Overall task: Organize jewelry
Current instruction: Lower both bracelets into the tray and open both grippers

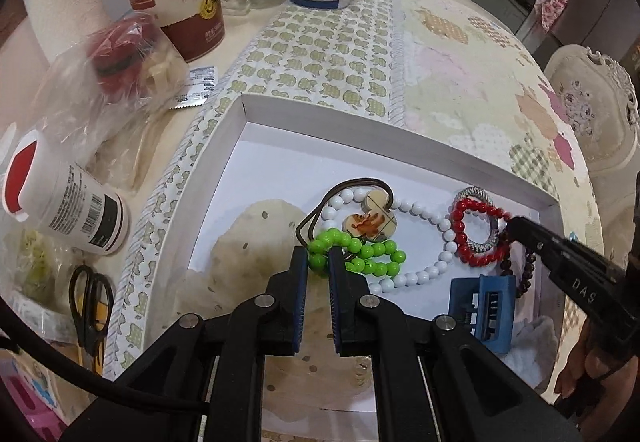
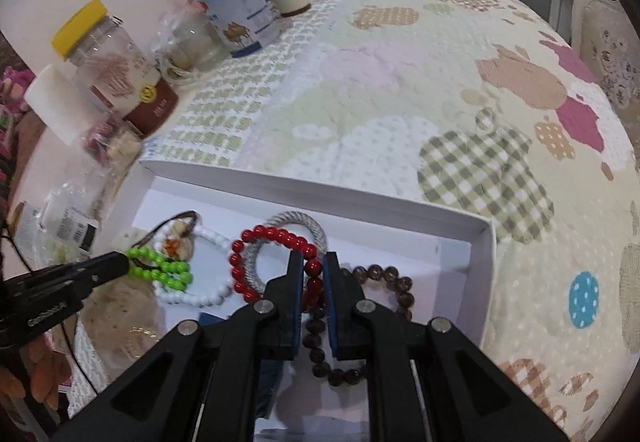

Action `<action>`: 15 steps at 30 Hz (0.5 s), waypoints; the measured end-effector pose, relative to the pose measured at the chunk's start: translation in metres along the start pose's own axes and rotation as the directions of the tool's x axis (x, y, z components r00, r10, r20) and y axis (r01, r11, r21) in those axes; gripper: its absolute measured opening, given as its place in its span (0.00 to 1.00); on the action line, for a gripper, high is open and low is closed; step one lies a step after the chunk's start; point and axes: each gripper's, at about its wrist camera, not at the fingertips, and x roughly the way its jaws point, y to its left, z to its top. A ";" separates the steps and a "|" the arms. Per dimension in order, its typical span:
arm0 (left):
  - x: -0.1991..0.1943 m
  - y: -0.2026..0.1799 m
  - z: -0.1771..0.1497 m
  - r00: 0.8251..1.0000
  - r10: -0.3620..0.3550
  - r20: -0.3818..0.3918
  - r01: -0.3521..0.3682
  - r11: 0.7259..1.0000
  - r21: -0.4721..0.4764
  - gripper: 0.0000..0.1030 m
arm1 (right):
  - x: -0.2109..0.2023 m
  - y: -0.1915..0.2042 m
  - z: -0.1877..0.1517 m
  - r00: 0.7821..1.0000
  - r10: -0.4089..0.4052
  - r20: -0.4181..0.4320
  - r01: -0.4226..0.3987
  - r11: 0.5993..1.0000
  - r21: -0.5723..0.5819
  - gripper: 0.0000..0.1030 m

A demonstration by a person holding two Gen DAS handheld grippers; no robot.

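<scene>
The white box sits on the table, which is covered by a patterned cloth. Inside the box, the left gripper has its fingers closed on the green bead bracelet. Behind this bracelet lies a white bead necklace with a round pendant and a dark cord loop. To the right of the green bracelet, the right gripper touches the red bead bracelet, which overlaps a silver ring band. A blue clip lies near the front right of the box. Left of the box: scissors and a toppled white bottle.
</scene>
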 end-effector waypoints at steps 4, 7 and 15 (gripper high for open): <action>-0.001 0.000 0.000 1.000 -0.007 0.002 0.007 1.000 -0.022 0.23 | -0.006 -0.001 -0.003 1.000 0.020 0.008 -0.021 1.000 0.013 0.23; -0.005 0.000 -0.002 1.000 -0.013 0.011 0.014 0.999 -0.030 0.26 | -0.020 0.000 -0.007 0.999 0.012 0.039 -0.013 1.000 0.010 0.38; -0.031 -0.006 -0.016 0.998 0.035 0.060 -0.035 0.999 0.000 0.27 | -0.068 0.011 -0.039 0.993 0.008 0.121 -0.010 1.000 0.017 0.38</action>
